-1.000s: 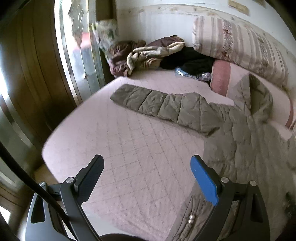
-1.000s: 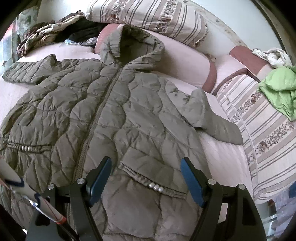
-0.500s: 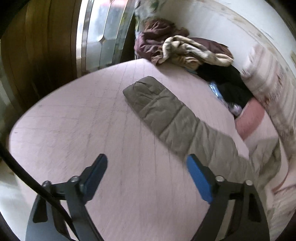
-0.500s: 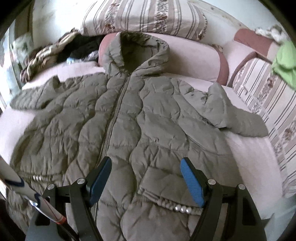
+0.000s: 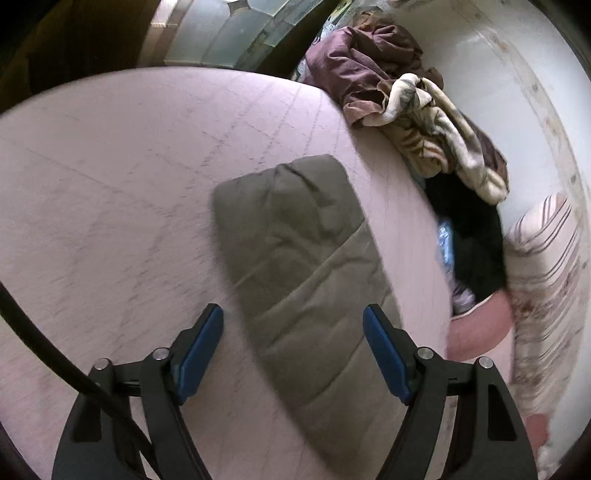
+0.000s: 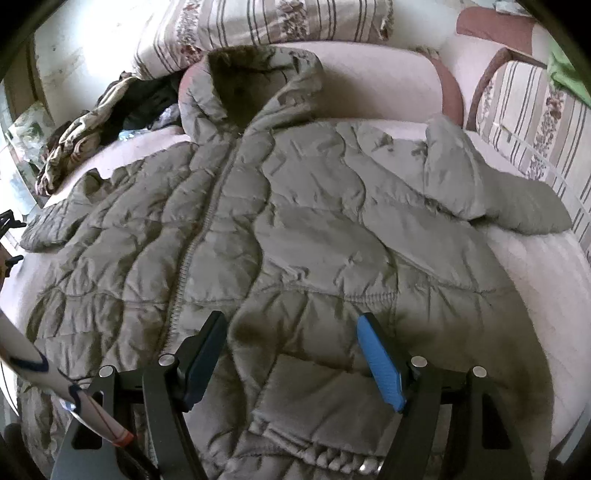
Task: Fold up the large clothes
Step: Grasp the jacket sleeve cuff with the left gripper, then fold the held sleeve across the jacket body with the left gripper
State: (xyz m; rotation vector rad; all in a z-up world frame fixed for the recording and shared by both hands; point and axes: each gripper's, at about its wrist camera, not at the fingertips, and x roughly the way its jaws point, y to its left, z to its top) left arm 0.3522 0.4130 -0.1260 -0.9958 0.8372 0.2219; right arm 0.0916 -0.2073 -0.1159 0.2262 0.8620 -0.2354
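An olive quilted hooded jacket [image 6: 295,229] lies front up and spread flat on the pink bed [image 6: 535,266], hood toward the pillows. Its right sleeve [image 6: 491,199] bends out to the right. Its left sleeve [image 5: 295,258] lies stretched over the bed in the left wrist view, cuff end farthest from me. My left gripper [image 5: 291,339] is open and hovers just above that sleeve, jaws straddling it. My right gripper [image 6: 291,339] is open, low over the jacket's lower front to the right of the zipper [image 6: 192,251].
A heap of crumpled clothes and a blanket [image 5: 417,110] lies at the bed's far corner, also in the right wrist view [image 6: 92,129]. Striped pillows [image 6: 266,26] line the head and right side. A green garment [image 6: 569,74] lies at the far right. A wooden wardrobe [image 5: 74,40] stands beyond the bed's edge.
My left gripper has swung left and moved in low over the left sleeve. My right gripper has moved forward and down over the jacket's front. Both stay open.
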